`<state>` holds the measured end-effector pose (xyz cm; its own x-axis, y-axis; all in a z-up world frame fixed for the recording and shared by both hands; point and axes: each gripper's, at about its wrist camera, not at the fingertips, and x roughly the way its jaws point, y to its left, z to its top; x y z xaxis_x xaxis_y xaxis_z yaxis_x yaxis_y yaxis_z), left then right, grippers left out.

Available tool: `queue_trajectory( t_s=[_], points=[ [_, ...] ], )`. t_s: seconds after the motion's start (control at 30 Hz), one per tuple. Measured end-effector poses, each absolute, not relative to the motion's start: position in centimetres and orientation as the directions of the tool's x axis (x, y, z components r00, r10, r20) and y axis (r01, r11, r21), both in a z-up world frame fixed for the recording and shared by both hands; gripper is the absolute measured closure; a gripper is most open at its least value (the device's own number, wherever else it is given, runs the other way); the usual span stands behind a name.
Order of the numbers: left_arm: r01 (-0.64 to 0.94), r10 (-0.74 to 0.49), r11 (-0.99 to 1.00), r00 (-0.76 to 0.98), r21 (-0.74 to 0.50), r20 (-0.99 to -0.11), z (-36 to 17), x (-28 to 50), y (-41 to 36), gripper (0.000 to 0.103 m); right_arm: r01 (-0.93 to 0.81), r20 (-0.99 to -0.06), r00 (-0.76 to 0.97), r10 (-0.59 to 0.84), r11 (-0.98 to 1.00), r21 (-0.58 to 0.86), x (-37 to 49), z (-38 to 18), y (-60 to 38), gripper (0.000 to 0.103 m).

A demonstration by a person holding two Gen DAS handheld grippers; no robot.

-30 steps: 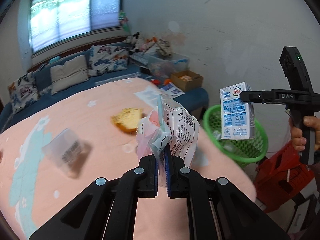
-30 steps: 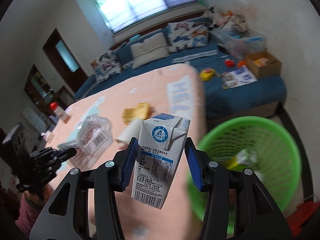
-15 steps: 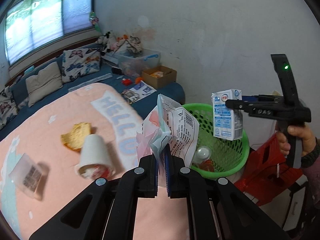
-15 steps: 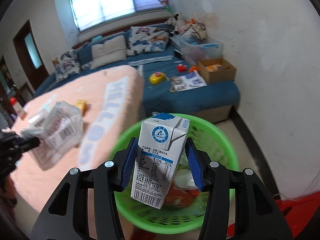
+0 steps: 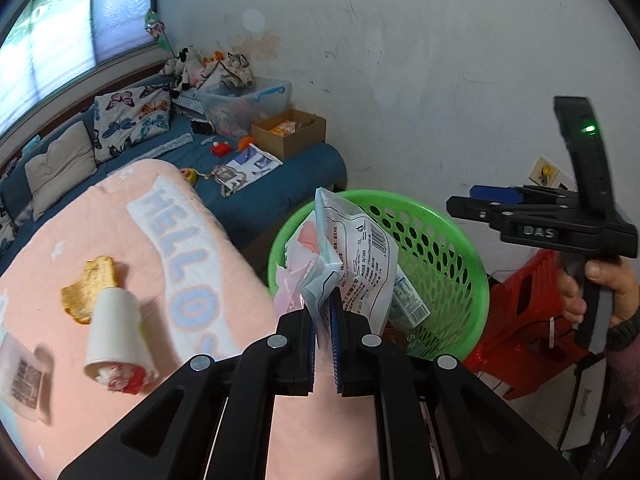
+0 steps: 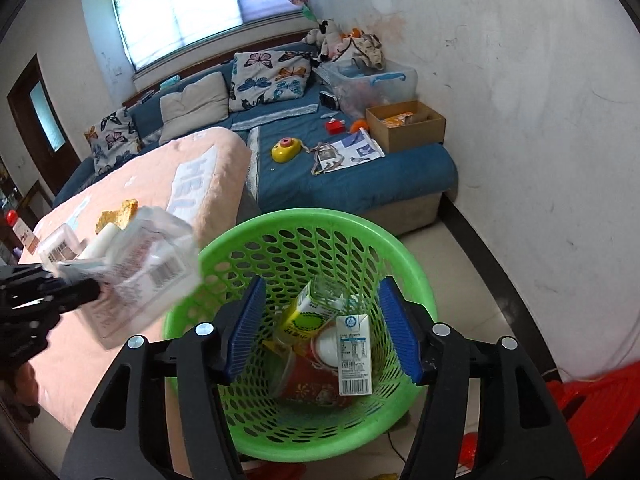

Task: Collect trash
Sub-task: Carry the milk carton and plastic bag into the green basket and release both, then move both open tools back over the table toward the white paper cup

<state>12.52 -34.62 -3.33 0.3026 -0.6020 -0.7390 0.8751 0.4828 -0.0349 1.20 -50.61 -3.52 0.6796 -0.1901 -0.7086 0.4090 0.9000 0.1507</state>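
While crinkled, glossy wrappers (image 5: 352,256) overhang perforated basket (image 5: 460,264).

One green basket (image 6: 280,232) holds two cartons, a white milk carton (image 6: 354,356) at 3 o'clock and a yellow-green carton (image 6: 306,316) at 10 o'clock. On the pink blanket (image 5: 192,248) lie one paper cup (image 5: 114,332) and one bread piece (image 5: 90,286).

text: "HELLO" on pink blanket (image 5: 188,264) | "DAS" on right hand-held gripper (image 5: 460,204)
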Motion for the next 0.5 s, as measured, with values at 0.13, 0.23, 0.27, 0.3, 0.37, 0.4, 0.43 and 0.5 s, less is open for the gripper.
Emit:
queue_trajectory(
  t_s=[0.13,0.23,0.27,0.3,0.37,0.4,0.43,0.5],
  points=[
    [0.877,-0.588,0.479,0.293,-0.033,-0.754,-4.2,12.4,-36.0,0.089,0.403,-0.701,0.688,-0.189,0.902,0.152,0.7,-3.1,-50.5,0.038],
    [0.876,-0.584,0.481,0.290,-0.034,-0.758,-4.7,12.3,-37.0,0.082,0.400,-0.697,0.693,-0.184,0.902,0.161,0.6,-3.0,-50.4,0.038],
    [0.875,-0.582,0.483,0.289,-0.037,-0.761,-4.9,12.3,-37.2,0.080,0.400,-0.697,0.693,-0.182,0.902,0.162,0.6,-3.1,-50.4,0.037],
    [0.874,-0.579,0.484,0.288,-0.038,-0.763,-4.9,12.3,-37.3,0.078,0.399,-0.697,0.694,-0.181,0.903,0.163,0.6,-3.1,-50.5,0.036],
    [0.872,-0.573,0.489,0.289,-0.036,-0.767,-5.2,12.3,-37.5,0.065,0.396,-0.696,0.695,-0.178,0.903,0.164,0.4,-3.2,-50.4,0.036],
    [0.871,-0.574,0.491,0.293,-0.035,-0.764,-5.3,12.3,-37.4,0.063,0.396,-0.696,0.696,-0.176,0.903,0.167,0.4,-3.2,-50.4,0.036],
    [0.870,-0.577,0.491,0.293,-0.038,-0.762,-5.3,12.2,-37.3,0.058,0.395,-0.696,0.696,-0.174,0.903,0.170,0.3,-3.2,-50.5,0.036],
    [0.868,-0.584,0.495,0.292,-0.047,-0.757,-5.2,12.3,-36.9,0.055,0.394,-0.697,0.696,-0.172,0.903,0.171,0.5,-3.2,-50.5,0.035]
  ],
)
